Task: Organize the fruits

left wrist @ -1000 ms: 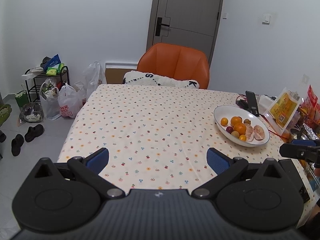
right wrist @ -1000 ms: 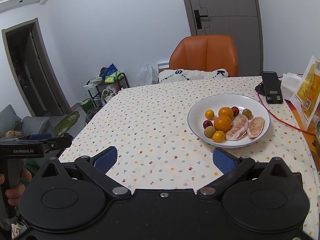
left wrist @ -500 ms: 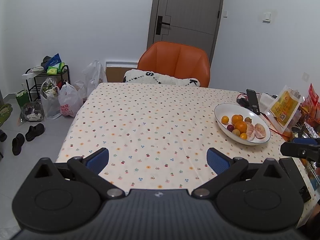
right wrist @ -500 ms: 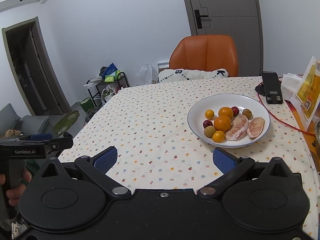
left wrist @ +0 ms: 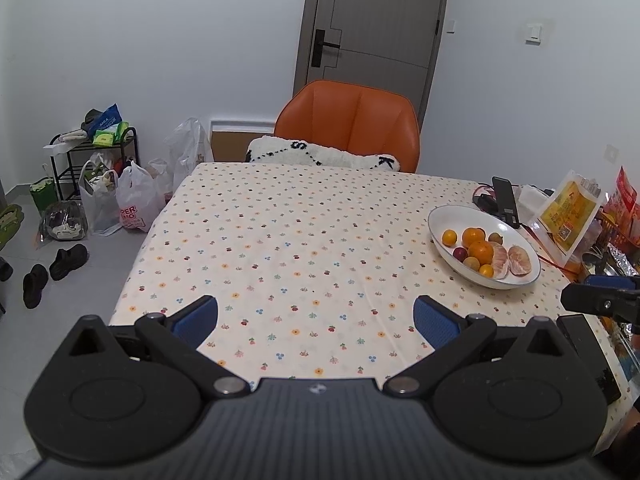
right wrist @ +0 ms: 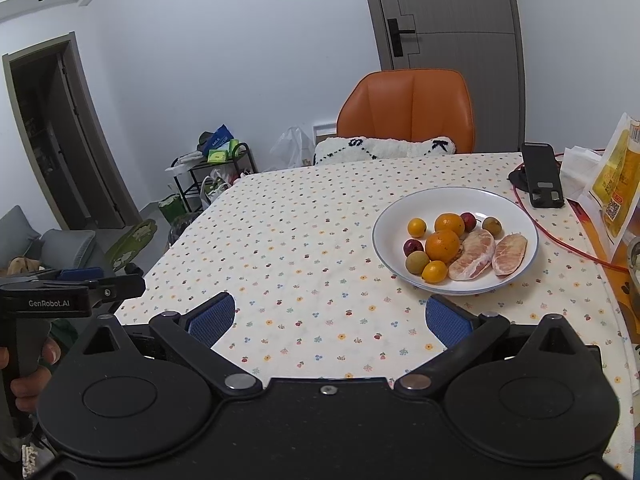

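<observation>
A white-walled room with a grey door (left wrist: 376,32) and an orange chair (left wrist: 348,124) surrounds the worktop (left wrist: 288,240), which is covered by a cloth with a small floral print. A white plate (right wrist: 404,204) on the worktop's right side holds oranges (right wrist: 442,245), small dark-red and greenish fruits, and two peeled citrus pieces (right wrist: 472,260). The left gripper (left wrist: 316,316) and the right gripper (right wrist: 330,316) hover over the near edge, jaws wide apart and holding nothing, both well short of the plate.
</observation>
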